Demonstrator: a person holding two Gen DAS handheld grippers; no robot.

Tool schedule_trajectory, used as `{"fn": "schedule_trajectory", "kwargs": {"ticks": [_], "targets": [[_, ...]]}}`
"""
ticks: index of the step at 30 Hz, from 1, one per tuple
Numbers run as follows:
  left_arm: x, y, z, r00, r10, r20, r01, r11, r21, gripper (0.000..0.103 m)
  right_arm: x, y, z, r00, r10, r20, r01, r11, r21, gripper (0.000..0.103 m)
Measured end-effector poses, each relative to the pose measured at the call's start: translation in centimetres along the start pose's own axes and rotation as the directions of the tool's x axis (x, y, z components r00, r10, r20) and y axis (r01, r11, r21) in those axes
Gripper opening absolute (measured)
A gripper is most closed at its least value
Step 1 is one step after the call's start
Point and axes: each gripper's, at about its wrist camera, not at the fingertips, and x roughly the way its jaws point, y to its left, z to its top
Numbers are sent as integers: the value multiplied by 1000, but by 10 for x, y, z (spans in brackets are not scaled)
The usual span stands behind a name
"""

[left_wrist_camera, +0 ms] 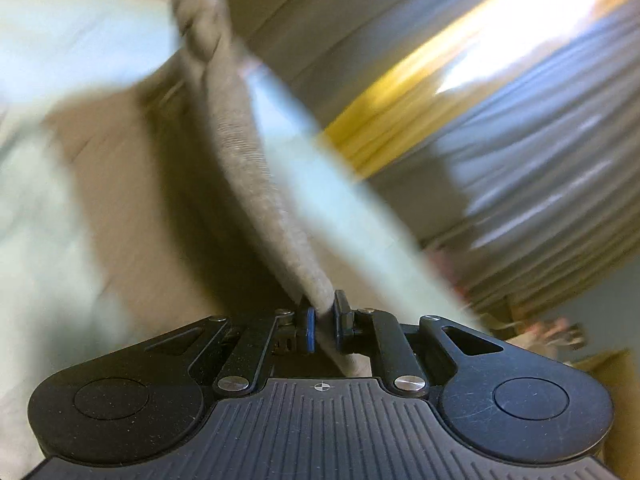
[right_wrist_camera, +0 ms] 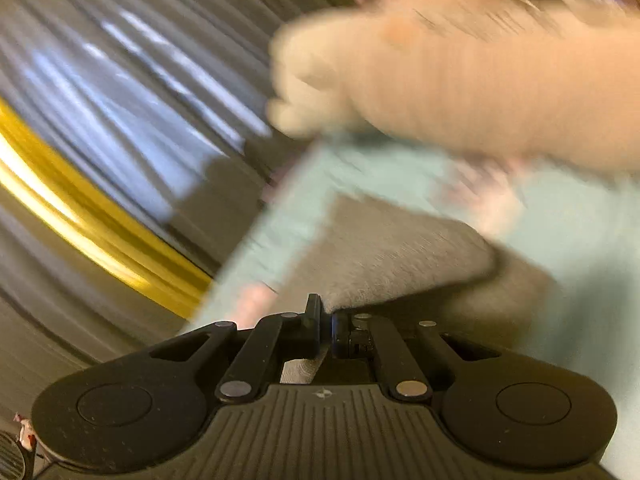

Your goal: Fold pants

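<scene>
Both views are strongly motion-blurred. The pants (left_wrist_camera: 236,152) are grey-beige ribbed fabric. In the left wrist view my left gripper (left_wrist_camera: 324,322) is shut on an edge of the pants, which run up and away from the jaws as a taut band. In the right wrist view my right gripper (right_wrist_camera: 326,320) is shut on the pants (right_wrist_camera: 384,256), whose cloth spreads right and away from the jaws. A pale, blurred bulk of fabric (right_wrist_camera: 480,80) hangs at the upper right.
A pale mint-green sheet (left_wrist_camera: 60,40) lies under and beside the pants; it also shows in the right wrist view (right_wrist_camera: 580,232). Grey pleated curtains with a yellow band (left_wrist_camera: 520,100) fill the background, also in the right wrist view (right_wrist_camera: 100,120).
</scene>
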Motion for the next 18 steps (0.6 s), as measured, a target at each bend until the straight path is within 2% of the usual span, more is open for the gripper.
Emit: {"fn": "schedule_trajectory", "kwargs": {"ticks": [2,3,4,5,6,7,9,10,12,13,14,15,16,18], "targets": [[11,17,-11,998,53,-43,-55,998,-39,12,15,-21,-14,996,-71,-52,72,997,17,5],[13,21,-12,996,85,-38,-86,996,-38,14,17,-30,-22,993,-91,-70,93,995,21,6],[11,23,-9,995,94,-19,-94,995,-37,19,21,-35,-25,991,-108,-75,111,993,31,10],[9,22,-5,995,97,4,-97,994,-42,21,24,-38,-27,991,-111,-76,115,992,48,10],[6,20,-2,992,121,32,-119,992,-49,35,24,-41,-29,993,-92,-74,97,993,66,11],[5,16,4,988,141,64,-138,989,-47,60,25,-42,-29,995,-75,-72,81,993,80,15],[6,17,9,975,188,119,-182,982,-58,78,29,-42,-27,996,-47,-70,53,995,89,20],[10,21,15,967,218,132,-209,975,-77,78,31,-42,-27,996,-47,-74,54,995,88,21],[21,27,21,966,229,119,-216,969,-118,78,38,-40,-26,996,-43,-75,50,995,89,21],[25,35,25,967,235,103,-218,964,-153,72,40,-41,-25,996,-36,-76,44,994,101,21],[28,41,26,966,242,97,-222,959,-176,63,42,-41,-23,997,-28,-73,36,993,114,19],[32,46,29,964,250,94,-229,954,-192,36,43,-40,-22,997,-26,-67,34,992,118,15],[34,47,34,962,257,87,-237,953,-191,11,41,-35,-20,998,-35,-59,41,993,107,5],[32,39,35,962,253,104,-234,958,-168,13,28,-22,-17,999,-49,-23,50,998,37,5]]}}
